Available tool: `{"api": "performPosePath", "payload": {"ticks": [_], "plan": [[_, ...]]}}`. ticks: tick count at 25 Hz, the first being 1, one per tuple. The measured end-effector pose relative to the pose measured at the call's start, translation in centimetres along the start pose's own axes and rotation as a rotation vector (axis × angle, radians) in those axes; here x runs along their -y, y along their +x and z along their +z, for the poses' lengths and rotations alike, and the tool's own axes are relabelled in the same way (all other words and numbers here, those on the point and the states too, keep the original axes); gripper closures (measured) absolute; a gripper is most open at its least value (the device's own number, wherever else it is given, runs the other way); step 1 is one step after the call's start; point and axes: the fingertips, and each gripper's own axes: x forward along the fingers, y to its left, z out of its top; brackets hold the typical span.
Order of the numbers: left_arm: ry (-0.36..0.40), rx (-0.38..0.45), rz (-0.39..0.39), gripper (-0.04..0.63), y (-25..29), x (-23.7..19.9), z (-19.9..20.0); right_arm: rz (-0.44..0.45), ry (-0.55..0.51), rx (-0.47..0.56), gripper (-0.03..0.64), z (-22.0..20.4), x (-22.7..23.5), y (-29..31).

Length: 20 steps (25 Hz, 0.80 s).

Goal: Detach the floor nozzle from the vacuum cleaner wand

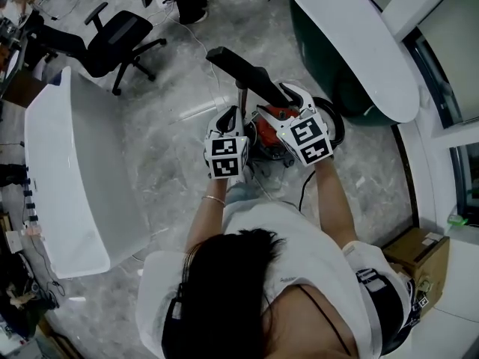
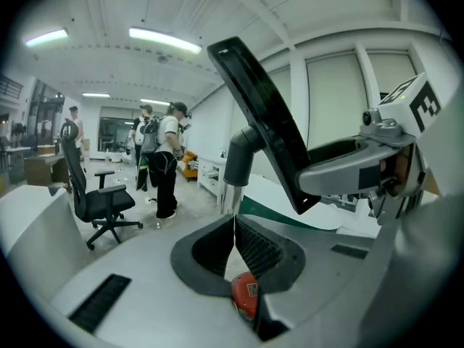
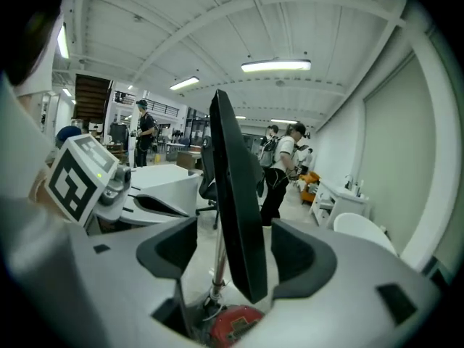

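Head view: your left gripper (image 1: 233,117) and right gripper (image 1: 288,99) reach down over a red canister vacuum body (image 1: 271,129) on the floor. Its flat black plastic floor nozzle (image 1: 247,73) points upward on a silver metal wand (image 1: 241,96).

Left gripper view: your left gripper (image 2: 234,227) has its pads pressed together, empty, with the wand (image 2: 230,191) just beyond.

Right gripper view: your right gripper (image 3: 235,252) is spread wide. The nozzle (image 3: 235,209) stands between its jaws, touching neither.

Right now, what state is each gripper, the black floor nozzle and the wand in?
Shiny metal wand: upright.
Black flat floor nozzle: attached to the wand, tilted upward.
Left gripper: jaws shut, empty.
Right gripper: jaws apart, nozzle between them.
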Motion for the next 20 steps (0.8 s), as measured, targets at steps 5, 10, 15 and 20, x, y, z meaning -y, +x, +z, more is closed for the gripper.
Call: {"api": "performPosePath", "payload": {"ticks": [5, 10, 15, 20], "plan": [[-0.007, 0.006, -0.018, 0.591, 0.5, -0.5, 0.3, 0.064, -0.007, -0.049, 0.307, -0.1, 0.2, 1.4], [-0.005, 0.020, -0.049, 0.591, 1.0, -0.5, 1.0, 0.080, 0.019, -0.072, 0.307, -0.4, 0.6, 2.6], [-0.007, 0.016, -0.062, 0.591, 1.4, -0.8, 1.1, 0.105, 0.021, -0.125, 0.308, -1.3, 0.5, 3.8], [-0.005, 0.013, -0.074, 0.591, 1.7, -0.9, 1.3, 0.111, 0.009, -0.138, 0.308, -1.5, 0.8, 4.5]]}}
